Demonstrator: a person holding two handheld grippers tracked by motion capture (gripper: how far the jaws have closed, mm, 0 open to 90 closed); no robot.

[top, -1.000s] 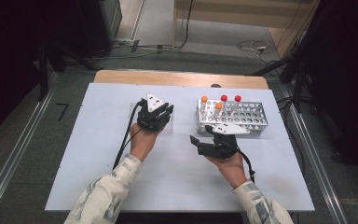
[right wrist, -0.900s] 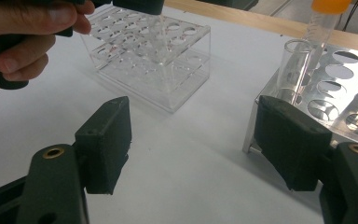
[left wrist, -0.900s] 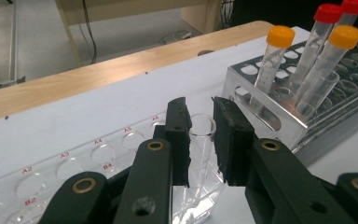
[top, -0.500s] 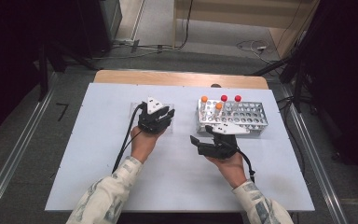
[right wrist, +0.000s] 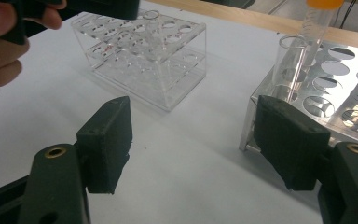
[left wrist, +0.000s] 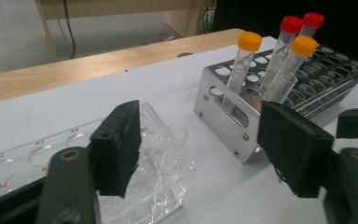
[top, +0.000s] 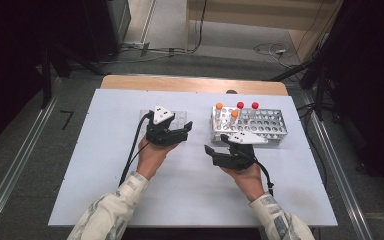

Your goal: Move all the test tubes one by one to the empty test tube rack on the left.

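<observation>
Both forearms come in from below. The left gripper (top: 180,131) has just been opening its jaws, nothing between them. The right gripper (top: 219,150) holds its jaws wide apart, empty.

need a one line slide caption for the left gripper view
Left gripper, jaws open, over a clear rack holding an uncapped tube, beside a metal rack of capped tubes.

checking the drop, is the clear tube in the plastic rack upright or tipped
Upright: the clear tube stands in a corner hole of the plastic rack, between the open left gripper fingers, which have just been opening.
</observation>
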